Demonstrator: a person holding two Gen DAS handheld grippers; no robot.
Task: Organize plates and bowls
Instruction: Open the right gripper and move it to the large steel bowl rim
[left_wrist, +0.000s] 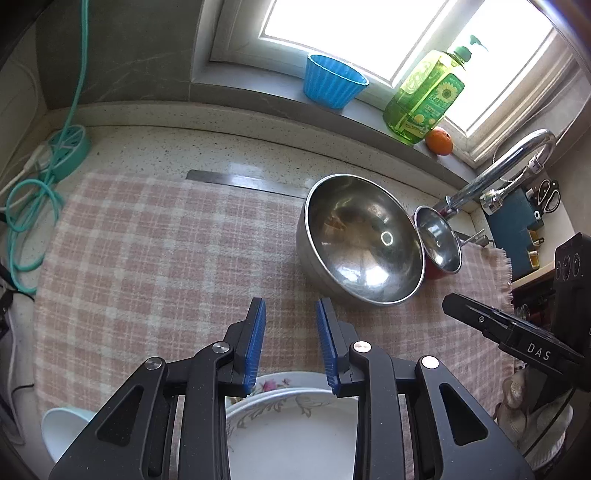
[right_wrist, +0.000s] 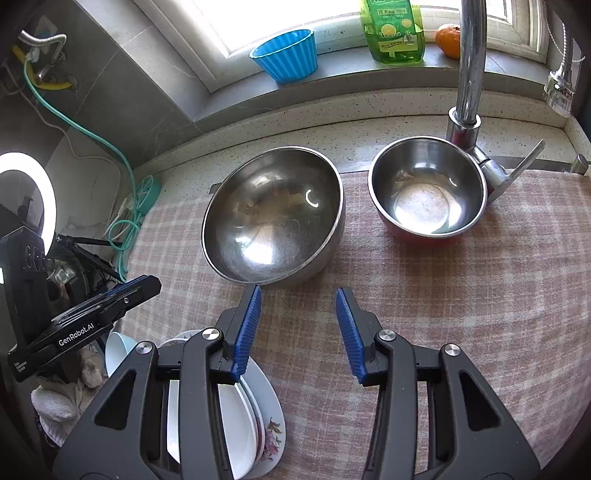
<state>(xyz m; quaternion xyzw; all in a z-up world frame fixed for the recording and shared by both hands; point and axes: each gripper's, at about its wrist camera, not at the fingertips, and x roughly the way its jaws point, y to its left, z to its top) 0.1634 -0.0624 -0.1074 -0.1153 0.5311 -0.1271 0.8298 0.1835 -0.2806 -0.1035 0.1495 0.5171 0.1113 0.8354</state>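
The left gripper (left_wrist: 290, 306) hangs with its blue pads apart and nothing between them, above the checked cloth (left_wrist: 147, 258). Directly beneath its frame, at six o'clock, lies the stack of plates (left_wrist: 291, 435), the top one white with a flowered rim showing behind it. A pale bowl (left_wrist: 61, 428) sits at the cloth's near edge, at about eight o'clock. Open cloth runs from nine to twelve o'clock, up to a teal power strip (left_wrist: 68, 149) and its looped cord.

The right gripper (right_wrist: 298, 291) also stands parted and empty. The large steel bowl (right_wrist: 273, 218) lies at eleven o'clock, its near rim just beyond the left pad tip. The smaller steel bowl (right_wrist: 428, 192) sits at one o'clock, close against the tap (right_wrist: 469, 66); whether they touch is hard to judge. Bare cloth fills three to five o'clock. The plates lean under this gripper's left arm at seven o'clock.
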